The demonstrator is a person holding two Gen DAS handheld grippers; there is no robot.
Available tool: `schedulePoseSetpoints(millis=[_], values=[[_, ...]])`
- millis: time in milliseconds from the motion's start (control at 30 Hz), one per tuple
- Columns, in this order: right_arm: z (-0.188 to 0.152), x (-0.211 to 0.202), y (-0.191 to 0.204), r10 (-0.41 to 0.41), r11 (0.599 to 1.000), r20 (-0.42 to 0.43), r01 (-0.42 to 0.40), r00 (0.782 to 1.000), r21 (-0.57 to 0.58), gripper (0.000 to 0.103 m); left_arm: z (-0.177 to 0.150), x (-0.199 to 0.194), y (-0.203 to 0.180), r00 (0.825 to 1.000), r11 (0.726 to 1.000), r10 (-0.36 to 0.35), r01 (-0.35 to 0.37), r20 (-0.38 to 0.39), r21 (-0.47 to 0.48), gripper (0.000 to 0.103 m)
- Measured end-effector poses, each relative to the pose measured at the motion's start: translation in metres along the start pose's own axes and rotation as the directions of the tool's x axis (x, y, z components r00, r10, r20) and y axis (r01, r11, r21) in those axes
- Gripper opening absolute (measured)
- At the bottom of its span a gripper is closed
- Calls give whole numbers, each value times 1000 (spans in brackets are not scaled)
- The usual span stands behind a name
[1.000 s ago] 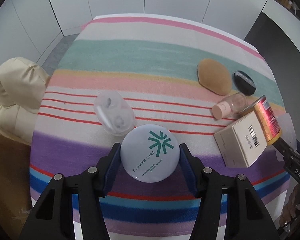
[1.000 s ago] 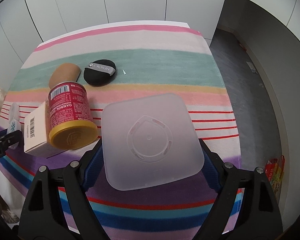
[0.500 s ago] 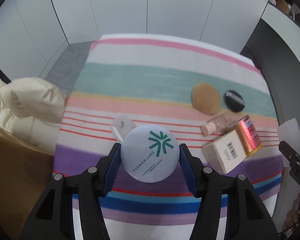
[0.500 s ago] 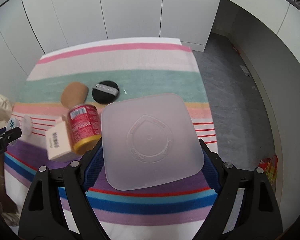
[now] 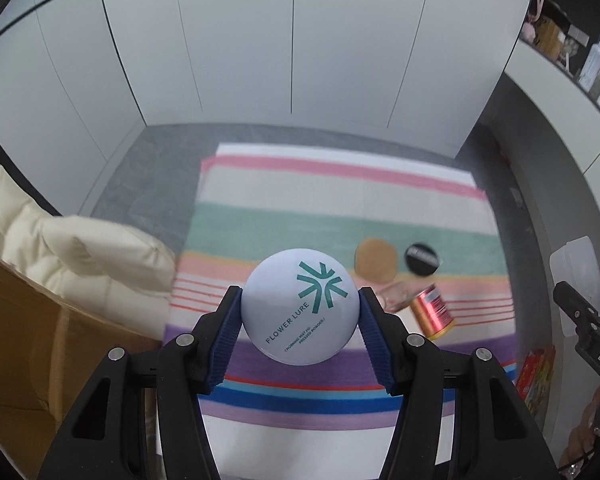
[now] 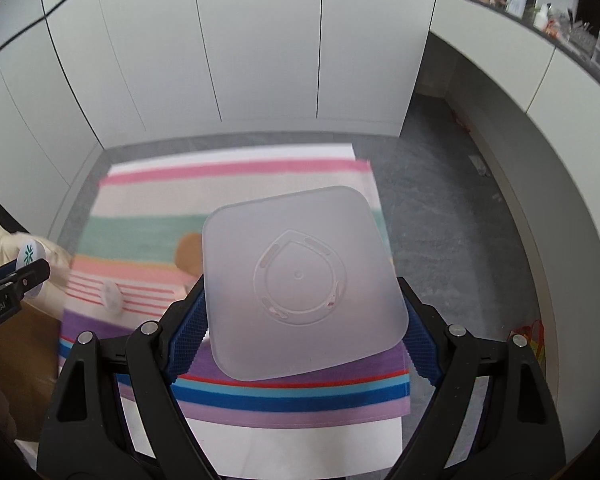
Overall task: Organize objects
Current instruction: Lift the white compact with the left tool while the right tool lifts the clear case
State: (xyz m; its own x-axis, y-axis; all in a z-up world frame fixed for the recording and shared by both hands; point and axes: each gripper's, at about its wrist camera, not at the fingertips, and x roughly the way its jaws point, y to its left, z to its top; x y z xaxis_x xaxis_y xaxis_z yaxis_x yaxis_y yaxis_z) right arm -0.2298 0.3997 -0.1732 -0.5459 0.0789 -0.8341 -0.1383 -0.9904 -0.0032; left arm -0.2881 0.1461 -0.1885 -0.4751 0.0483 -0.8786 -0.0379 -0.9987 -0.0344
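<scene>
My left gripper [image 5: 300, 312] is shut on a round white powder compact [image 5: 300, 306] with a teal logo, held high above the striped table [image 5: 284, 184]. My right gripper [image 6: 300, 320] is shut on a frosted square plastic box [image 6: 300, 280], also high above the table. On the cloth lie a tan sponge [image 5: 375, 265], a black puff [image 5: 421, 259], a red can [image 5: 434, 312] and a small clear case [image 6: 111, 293]. The right gripper also shows at the right edge of the left wrist view [image 5: 580, 308].
A cream padded jacket [image 5: 68, 248] lies over a cardboard box [image 5: 16, 332] left of the table. White cabinet doors [image 5: 292, 40] stand behind. Grey floor [image 6: 460, 220] runs to the right, below a shelf [image 6: 540, 16] with clutter.
Both grippers have risen well above the table with their objects still held, so the table looks smaller and further below. The items on the cloth have stayed in place.
</scene>
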Motion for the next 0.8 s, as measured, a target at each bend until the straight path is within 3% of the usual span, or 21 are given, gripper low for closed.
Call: schedulePoseSetpoints(millis=[167,800], values=[[23,-49,6,37,999,65,-38,997,5,87,19,-50,0,995,998,65,-66,77,19,58],[58,-203,26,0,999,234,9,972,-40,87,37,-201,5,984,1000,-23,25,175,-10,58]])
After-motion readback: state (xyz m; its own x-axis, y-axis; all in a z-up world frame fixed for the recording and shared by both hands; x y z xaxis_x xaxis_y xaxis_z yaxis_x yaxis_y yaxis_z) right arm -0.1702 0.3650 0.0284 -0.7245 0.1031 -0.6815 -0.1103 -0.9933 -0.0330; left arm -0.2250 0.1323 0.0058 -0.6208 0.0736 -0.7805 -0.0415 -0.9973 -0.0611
